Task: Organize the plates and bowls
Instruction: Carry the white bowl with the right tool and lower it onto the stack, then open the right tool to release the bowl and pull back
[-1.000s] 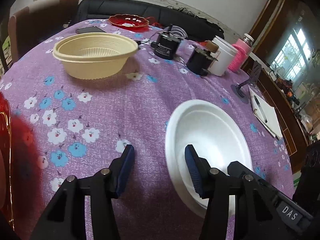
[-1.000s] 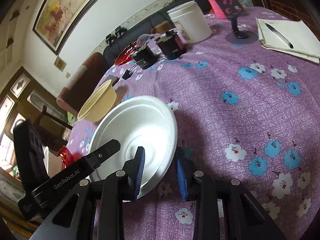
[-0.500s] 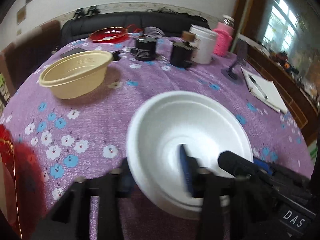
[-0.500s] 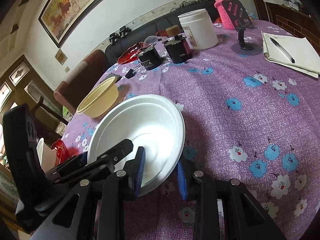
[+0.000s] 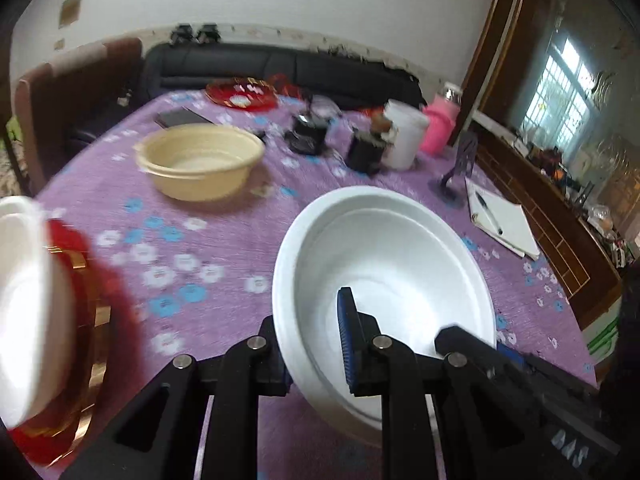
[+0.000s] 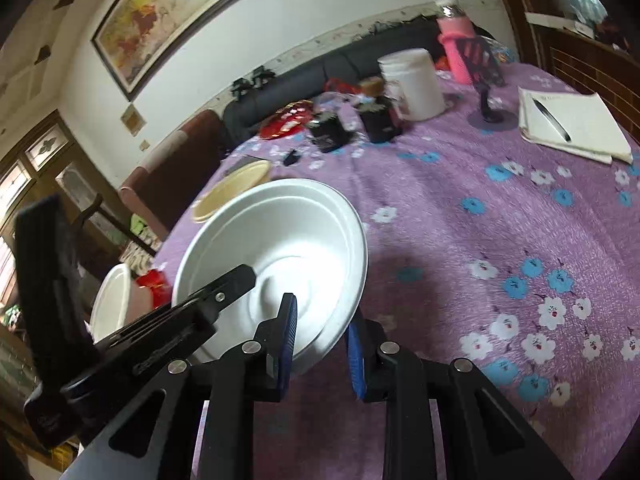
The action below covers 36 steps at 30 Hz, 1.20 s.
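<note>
The white bowl, lifted over the counter, is pinched at opposite near rims by the closed left claw and right claw, with the cream bowl lying far-left of both.

A white foam bowl, wide and shallow with a ribbed inner wall, sits tilted above the purple floral tabletop. Beyond it, farther across the tabletop, a cream plastic bowl stands upright and empty. A second white bowl lies off to its left.
</note>
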Available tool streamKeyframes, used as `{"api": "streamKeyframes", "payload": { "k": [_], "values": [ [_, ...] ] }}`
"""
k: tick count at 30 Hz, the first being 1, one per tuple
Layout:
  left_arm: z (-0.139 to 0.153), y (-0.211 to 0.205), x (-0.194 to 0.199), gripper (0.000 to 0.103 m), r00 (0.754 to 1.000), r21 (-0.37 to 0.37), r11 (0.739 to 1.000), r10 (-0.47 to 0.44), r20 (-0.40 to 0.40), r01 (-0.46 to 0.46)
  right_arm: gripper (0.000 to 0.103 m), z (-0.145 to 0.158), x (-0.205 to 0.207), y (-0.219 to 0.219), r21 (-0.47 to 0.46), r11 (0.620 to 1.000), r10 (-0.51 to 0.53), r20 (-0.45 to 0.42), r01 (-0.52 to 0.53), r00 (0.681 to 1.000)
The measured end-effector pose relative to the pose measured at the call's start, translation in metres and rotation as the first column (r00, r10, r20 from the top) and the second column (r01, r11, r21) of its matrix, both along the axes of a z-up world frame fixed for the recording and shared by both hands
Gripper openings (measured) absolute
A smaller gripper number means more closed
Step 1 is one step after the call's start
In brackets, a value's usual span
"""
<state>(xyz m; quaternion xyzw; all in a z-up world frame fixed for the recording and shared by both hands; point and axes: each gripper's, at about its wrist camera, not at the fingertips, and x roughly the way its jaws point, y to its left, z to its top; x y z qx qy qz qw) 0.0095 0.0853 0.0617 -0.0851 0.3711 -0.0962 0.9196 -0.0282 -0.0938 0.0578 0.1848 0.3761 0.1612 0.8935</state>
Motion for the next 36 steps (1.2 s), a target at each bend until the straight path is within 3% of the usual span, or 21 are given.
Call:
{"api": "streamKeyframes", "payload": {
  "k": [5, 9, 14, 19, 24, 27, 29, 30, 36],
  "values": [
    [0.023, 0.049, -0.038, 0.018, 0.995, 0.034, 0.995, 0.094, 0.040, -0.095, 0.024, 0.032, -0.006, 0.051, 0.007, 0.993, 0.119, 0.058, -0.120, 0.991],
    [0.042, 0.103, -0.056, 0.018, 0.976, 0.036, 0.976, 0.211, 0.062, -0.213, 0.024, 0.048, -0.009, 0.112, -0.019, 0.972, 0.237, 0.090, -0.236, 0.967],
    [0.054, 0.165, -0.071, 0.018, 0.930, 0.055, 0.930, 0.357, 0.082, -0.362, 0.024, 0.047, -0.005, 0.188, -0.085, 0.930, 0.363, 0.067, -0.357, 0.929],
    [0.041, 0.206, -0.066, 0.018, 0.894, 0.062, 0.892, 0.447, 0.033, -0.448, 0.024, 0.029, 0.009, 0.241, -0.134, 0.899, 0.421, -0.005, -0.417, 0.907],
    [0.026, 0.221, -0.059, 0.021, 0.880, 0.096, 0.876, 0.474, 0.010, -0.473, 0.024, 0.010, 0.027, 0.257, -0.177, 0.895, 0.407, -0.056, -0.410, 0.912],
    [0.027, 0.229, -0.061, 0.033, 0.874, 0.087, 0.870, 0.485, 0.017, -0.485, 0.024, 0.007, 0.033, 0.258, -0.209, 0.898, 0.384, -0.059, -0.388, 0.921],
    [0.027, 0.231, -0.064, 0.047, 0.869, 0.081, 0.865, 0.495, 0.021, -0.494, 0.024, 0.008, 0.035, 0.257, -0.219, 0.905, 0.361, -0.058, -0.365, 0.931],
    [0.027, 0.231, -0.065, 0.047, 0.866, 0.080, 0.863, 0.499, 0.026, -0.499, 0.024, 0.007, 0.037, 0.256, -0.212, 0.909, 0.353, -0.065, -0.359, 0.933],
    [0.038, 0.236, -0.081, 0.060, 0.844, 0.031, 0.844, 0.533, 0.059, -0.535, 0.039, 0.015, 0.031, 0.249, -0.195, 0.922, 0.337, -0.013, -0.333, 0.941]
  ]
}}
